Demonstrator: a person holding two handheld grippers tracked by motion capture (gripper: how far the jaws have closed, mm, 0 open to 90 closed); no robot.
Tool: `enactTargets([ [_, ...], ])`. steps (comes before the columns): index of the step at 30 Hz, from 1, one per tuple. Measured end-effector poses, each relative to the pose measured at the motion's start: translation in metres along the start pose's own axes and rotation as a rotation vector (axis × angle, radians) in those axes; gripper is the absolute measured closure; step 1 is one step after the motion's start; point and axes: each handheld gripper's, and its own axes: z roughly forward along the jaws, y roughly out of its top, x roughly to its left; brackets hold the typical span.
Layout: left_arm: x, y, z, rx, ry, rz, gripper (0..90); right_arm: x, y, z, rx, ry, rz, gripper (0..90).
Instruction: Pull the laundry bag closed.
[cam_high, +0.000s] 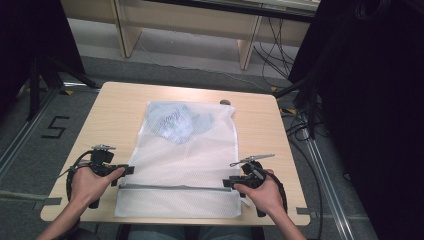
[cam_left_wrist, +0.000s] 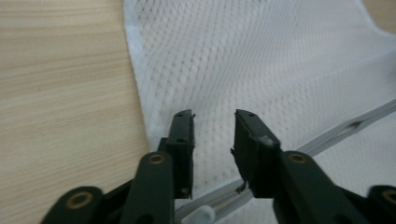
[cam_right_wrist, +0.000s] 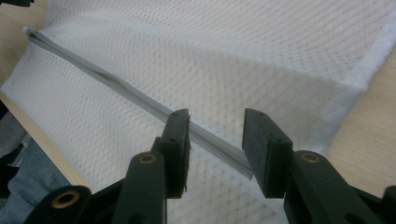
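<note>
On the light wooden tabletop (cam_high: 115, 107) lies a white mesh laundry bag (cam_high: 187, 160), spread flat with its long side running away from the person, its near edge close to the tabletop's front edge. A grey zipper (cam_high: 175, 187) crosses the bag from side to side near that front end. Through the mesh at the far end shows a pale bluish garment (cam_high: 175, 122), bunched toward the upper left corner of the bag.

The left gripper (cam_high: 125, 170), held in the person's left hand (cam_high: 92, 185), sits at the bag's left edge just above the zipper line. Seen from the left gripper view, its fingers (cam_left_wrist: 182, 140) stand apart over the mesh beside the bag's hemmed edge, with the zipper's end and a small pale pull tab (cam_left_wrist: 198, 215) low between them; they clamp nothing.

The right gripper (cam_high: 229, 183), in the right hand (cam_high: 262, 192), sits at the bag's right edge, level with the zipper. Its own view shows the fingers (cam_right_wrist: 177, 144) spread wide and released, the zipper (cam_right_wrist: 140, 100) running diagonally between them toward the bag's right hem. Whether the fingertips touch the mesh cannot be told.
</note>
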Motion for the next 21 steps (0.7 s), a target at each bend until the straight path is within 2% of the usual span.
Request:
enactTargets([
  [4, 0.004, -0.001, -0.002, 0.027, 0.024, 0.008, 79.2, 0.008, 0.000, 0.005, -0.012, -0.018, -0.048, 63.1],
  [5, 0.006, -0.001, -0.002, 0.034, 0.038, 0.005, 80.8, 0.011, 0.001, 0.008, -0.043, -0.018, -0.058, 63.2],
  [6, 0.008, -0.001, -0.004, 0.048, 0.049, 0.011, 82.3, 0.014, 0.002, 0.008, -0.028, -0.025, -0.049, 63.3],
  [8, 0.009, -0.001, -0.003, 0.047, 0.057, 0.015, 84.8, 0.016, 0.004, 0.011, -0.037, -0.034, -0.062, 63.3],
  [9, 0.010, 0.000, -0.003, 0.061, 0.058, 0.023, 84.8, 0.019, 0.006, 0.012, -0.023, -0.037, -0.072, 63.3],
  [10, 0.011, 0.000, -0.002, 0.067, 0.060, 0.026, 85.9, 0.028, 0.010, 0.016, -0.017, -0.021, -0.072, 63.7],
  [11, 0.012, 0.000, -0.001, 0.077, 0.065, 0.029, 85.9, 0.028, 0.010, 0.016, -0.017, -0.021, -0.072, 63.7],
  [12, 0.013, 0.000, -0.001, 0.091, 0.063, 0.040, 87.3, 0.034, 0.014, 0.021, -0.016, -0.018, -0.098, 64.0],
  [13, 0.012, -0.001, 0.000, 0.089, 0.072, 0.030, 87.6, 0.037, 0.016, 0.022, -0.013, -0.013, -0.091, 64.2],
  [14, 0.012, -0.001, 0.001, 0.101, 0.070, 0.041, 87.6, 0.037, 0.016, 0.022, -0.013, -0.013, -0.091, 64.2],
  [15, 0.011, -0.001, 0.001, 0.114, 0.068, 0.047, 88.5, 0.043, 0.021, 0.025, -0.022, -0.005, -0.103, 64.8],
  [18, 0.009, -0.001, 0.002, 0.125, 0.079, 0.059, 88.7, 0.047, 0.025, 0.028, -0.023, -0.008, -0.116, 65.1],
  [19, 0.009, -0.001, 0.002, 0.127, 0.087, 0.075, 88.5, 0.049, 0.027, 0.031, -0.040, -0.006, -0.131, 65.1],
  [21, 0.008, 0.000, 0.001, 0.121, 0.109, 0.096, 87.5, 0.055, 0.032, 0.034, -0.026, 0.005, -0.160, 65.0],
])
